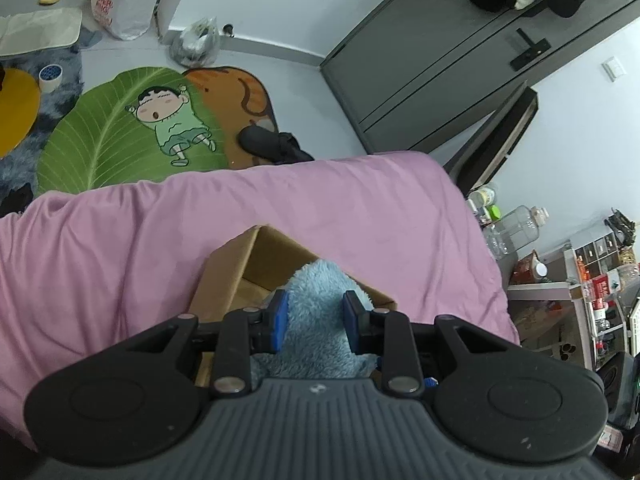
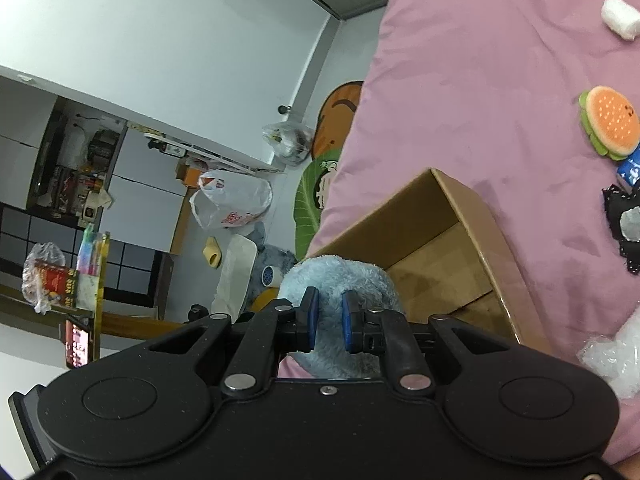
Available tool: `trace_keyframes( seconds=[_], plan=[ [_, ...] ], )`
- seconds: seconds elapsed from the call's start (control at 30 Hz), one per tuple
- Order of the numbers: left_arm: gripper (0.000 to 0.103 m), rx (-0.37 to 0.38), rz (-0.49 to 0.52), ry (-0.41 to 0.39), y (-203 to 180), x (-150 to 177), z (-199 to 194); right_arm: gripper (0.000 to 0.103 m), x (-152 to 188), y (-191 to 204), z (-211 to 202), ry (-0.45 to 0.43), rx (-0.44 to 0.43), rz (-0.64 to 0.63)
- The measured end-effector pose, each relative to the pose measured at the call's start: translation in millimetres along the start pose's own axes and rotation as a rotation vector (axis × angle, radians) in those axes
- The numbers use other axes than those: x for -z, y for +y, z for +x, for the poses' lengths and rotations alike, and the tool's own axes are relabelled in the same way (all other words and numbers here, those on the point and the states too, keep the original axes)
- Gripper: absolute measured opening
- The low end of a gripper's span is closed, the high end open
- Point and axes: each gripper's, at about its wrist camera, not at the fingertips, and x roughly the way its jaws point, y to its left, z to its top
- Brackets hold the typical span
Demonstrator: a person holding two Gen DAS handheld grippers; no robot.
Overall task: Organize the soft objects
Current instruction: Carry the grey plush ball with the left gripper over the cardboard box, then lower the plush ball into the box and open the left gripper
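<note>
Both grippers clamp the same fluffy blue towel (image 1: 320, 316) over the cardboard box (image 1: 240, 276); the left gripper (image 1: 316, 320) has its blue pads pressed into the pile on either side, and the right gripper (image 2: 328, 320) pinches a narrower fold of it, jaws nearly together. In the left wrist view, from left to right: a leaf-shaped cartoon rug (image 1: 120, 128) lies on the floor beyond the pink bedsheet (image 1: 120, 248); the open box sits on the sheet with the towel bulging above its near wall; a grey cabinet (image 1: 432, 68) stands at the right. In the right wrist view, a white plastic bag (image 2: 232, 204) sits on the floor at left; the box is right of the towel; a burger-shaped plush (image 2: 610, 126) and a white roll (image 2: 620, 18) lie on the sheet at far right.
</note>
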Motion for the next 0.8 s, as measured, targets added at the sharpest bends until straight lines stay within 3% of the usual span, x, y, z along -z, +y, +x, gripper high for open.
trace_keyframes(
  seconds=[0.33, 0.8],
  plan=[
    [0.028, -0.032, 0.021, 0.030, 0.0, -2.9, 24.0, 0.017, -3.9, -21.0, 15.7, -0.003, 0.006, 0.040],
    [0.032, -0.105, 0.041, 0.022, -3.9, -1.9, 26.8, 0.030, -2.1, -33.5, 19.4, 0.007, 0.003, 0.065]
  ],
)
